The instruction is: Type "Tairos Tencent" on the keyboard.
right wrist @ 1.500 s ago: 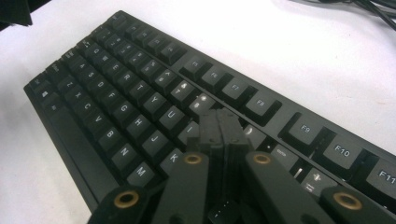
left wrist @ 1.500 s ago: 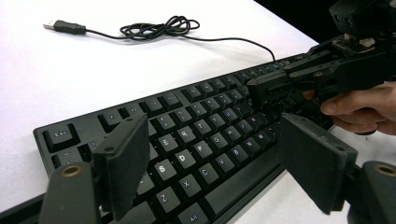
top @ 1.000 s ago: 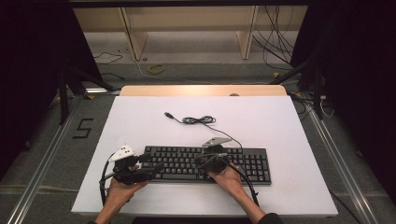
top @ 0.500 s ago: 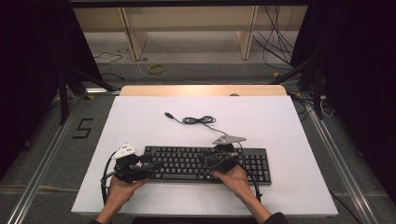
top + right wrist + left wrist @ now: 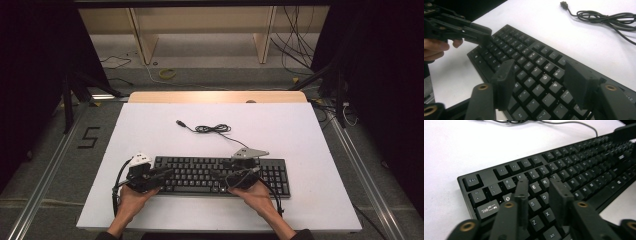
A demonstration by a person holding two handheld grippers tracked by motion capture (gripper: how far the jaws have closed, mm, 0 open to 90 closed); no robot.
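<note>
A black keyboard (image 5: pixel 220 176) lies flat on the white table (image 5: pixel 320 135), near the person's edge and roughly centred, its long side running left to right. Its dark cable (image 5: pixel 212 129) lies loosely coiled on the table beyond it, the free plug end (image 5: pixel 179 122) resting well apart from the keys. The left gripper (image 5: pixel 162 173) sits low over the left end of the keyboard, held in the person's left hand (image 5: pixel 131 196); in the left gripper view its fingers (image 5: pixel 521 192) stand a small way apart above the W, E and S keys, having just been closing, with no object gripped between them. The right gripper (image 5: pixel 250 172) hangs over the right-centre keys in the right hand (image 5: pixel 257 192); in the right gripper view its fingers (image 5: pixel 505 75) stand wide apart above the O, P and K keys, having just been opening, with only the key tops beneath them
</note>
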